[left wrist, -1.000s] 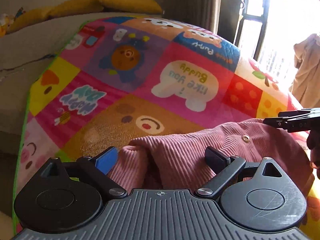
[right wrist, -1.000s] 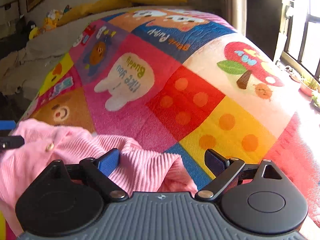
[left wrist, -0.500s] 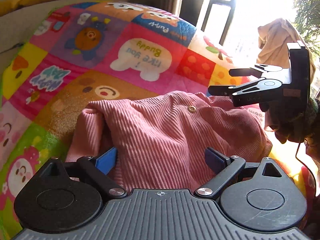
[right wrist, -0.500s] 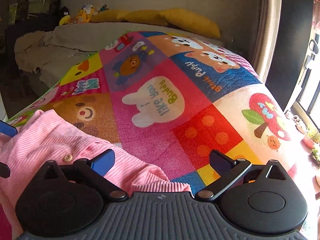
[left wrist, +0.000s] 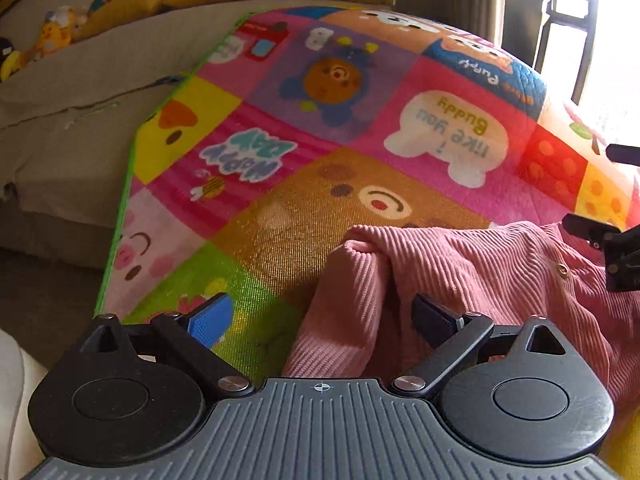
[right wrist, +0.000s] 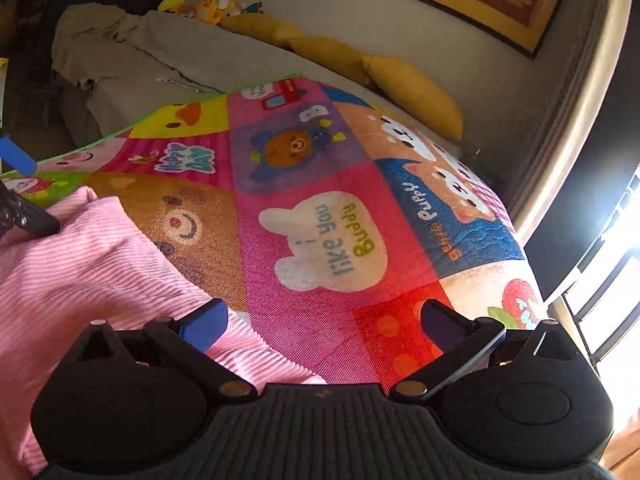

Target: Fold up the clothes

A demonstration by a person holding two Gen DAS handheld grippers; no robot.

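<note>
The left gripper (left wrist: pixel 322 320) hangs with jaws spread, nothing pinched, over the near left edge of the pink corduroy garment (left wrist: pixel 472 272), which lies bunched on the patchwork play mat (left wrist: pixel 280 128) — its length running off rightward. The right gripper (right wrist: pixel 320 320), jaws just opened wide and empty, sits past the garment's right side. The near hem is cut off below both views.

The left tongs (left wrist: pixel 322 320) pointed downward, jaws spread wide, nothing pressed between the pads. The right tongs (right wrist: pixel 324 322) were rolled to one side and aimed less steeply; their jaws had just been opening and stood fully apart, with nothing gripped between them.
</note>
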